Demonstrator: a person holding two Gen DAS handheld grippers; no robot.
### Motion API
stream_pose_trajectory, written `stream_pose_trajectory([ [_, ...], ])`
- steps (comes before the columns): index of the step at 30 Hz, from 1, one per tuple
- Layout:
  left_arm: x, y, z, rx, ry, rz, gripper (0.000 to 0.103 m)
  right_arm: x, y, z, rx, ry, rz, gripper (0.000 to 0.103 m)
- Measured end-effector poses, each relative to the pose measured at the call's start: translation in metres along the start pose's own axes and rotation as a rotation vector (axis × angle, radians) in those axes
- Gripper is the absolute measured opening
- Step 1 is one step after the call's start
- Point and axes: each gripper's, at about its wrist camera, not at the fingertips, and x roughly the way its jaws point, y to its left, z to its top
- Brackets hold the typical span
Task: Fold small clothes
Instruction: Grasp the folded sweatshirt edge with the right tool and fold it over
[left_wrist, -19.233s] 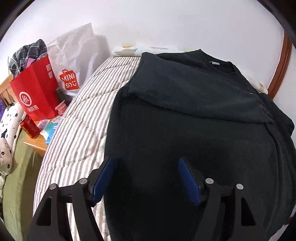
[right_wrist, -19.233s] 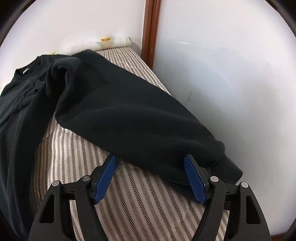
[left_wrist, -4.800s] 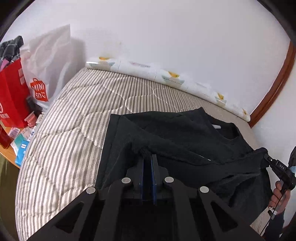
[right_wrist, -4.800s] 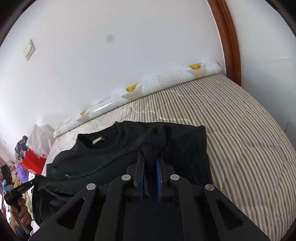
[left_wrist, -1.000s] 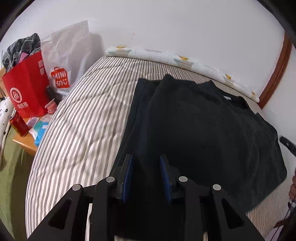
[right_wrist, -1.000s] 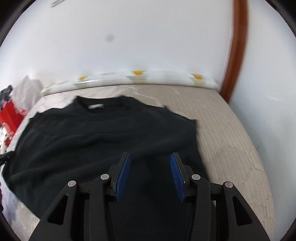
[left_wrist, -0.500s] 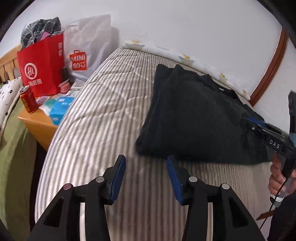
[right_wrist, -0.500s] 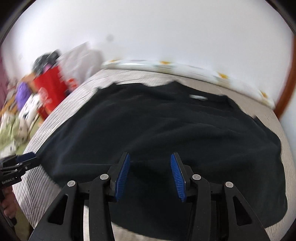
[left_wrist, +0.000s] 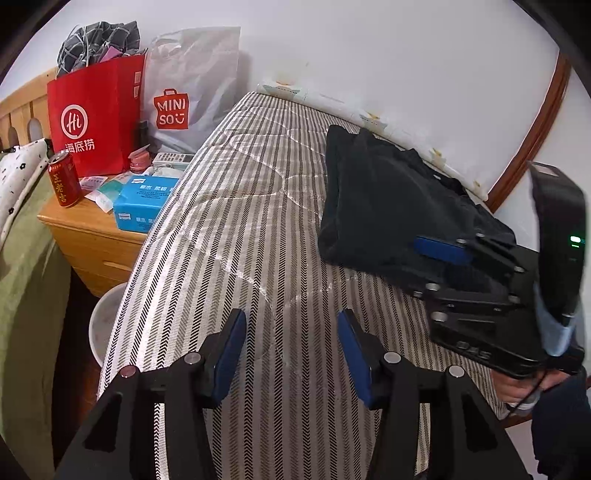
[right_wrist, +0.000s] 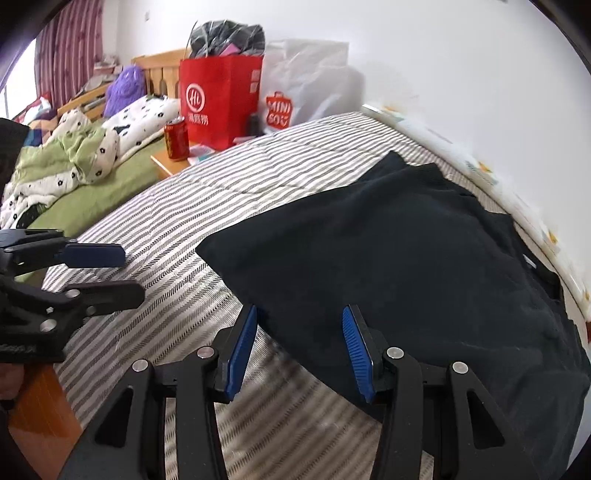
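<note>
A black sweater (left_wrist: 384, 199) lies folded into a rectangle on the striped mattress (left_wrist: 236, 229); it also shows in the right wrist view (right_wrist: 388, 258). My left gripper (left_wrist: 291, 350) is open and empty over bare mattress, short of the sweater's near left corner. My right gripper (right_wrist: 299, 350) is open and empty at the sweater's near edge. The right gripper also shows in the left wrist view (left_wrist: 443, 258), above the sweater's near right corner. The left gripper also shows in the right wrist view (right_wrist: 107, 273), off to the left.
A wooden nightstand (left_wrist: 88, 236) left of the bed holds a red paper bag (left_wrist: 96, 114), a white Miniso bag (left_wrist: 192, 96), a red can (left_wrist: 64, 179) and a blue tissue pack (left_wrist: 142, 203). A second bed with green bedding (right_wrist: 66, 173) lies beyond. The wall (left_wrist: 406, 55) runs along the far side.
Both grippers have drawn back from the folded sweater toward the near edge of the bed and swung left. Both stay open. The sweater lies still.
</note>
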Motion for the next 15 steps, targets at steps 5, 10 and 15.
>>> stream_pose_trajectory([
  [5,0.002,0.001,0.0,-0.002,-0.011,-0.02,0.052,0.016,0.01,0.008,-0.043,-0.015,-0.023,0.056],
  [10,0.007,-0.005,0.003,0.002,-0.014,-0.025,0.053,0.016,-0.004,0.014,0.02,-0.072,-0.018,0.016],
  [15,0.016,-0.02,0.007,0.029,-0.011,-0.018,0.054,-0.022,-0.044,0.016,0.189,-0.173,0.066,0.011],
])
